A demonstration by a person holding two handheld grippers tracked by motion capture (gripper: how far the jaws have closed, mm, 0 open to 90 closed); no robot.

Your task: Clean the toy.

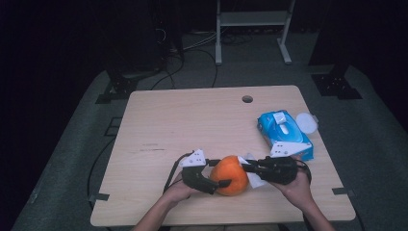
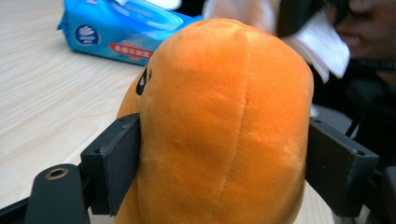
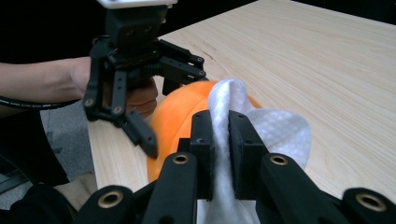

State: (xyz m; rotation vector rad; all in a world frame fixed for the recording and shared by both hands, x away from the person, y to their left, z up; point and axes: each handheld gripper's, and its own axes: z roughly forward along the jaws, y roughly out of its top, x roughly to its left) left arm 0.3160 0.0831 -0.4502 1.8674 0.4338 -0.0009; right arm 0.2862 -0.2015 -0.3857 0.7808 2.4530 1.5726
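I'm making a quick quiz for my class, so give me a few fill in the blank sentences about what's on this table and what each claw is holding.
1. The left claw is shut on an ____ plush toy.
2. The right claw pinches a white ____ against the toy.
3. The wipes pack on the table is coloured ____.
4. The pack's round lid stands ____.

Missing words: orange; wipe; blue; open

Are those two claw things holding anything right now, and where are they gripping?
The left gripper squeezes the orange plush toy by its two sides. The right gripper pinches a white wipe at a bunched fold.
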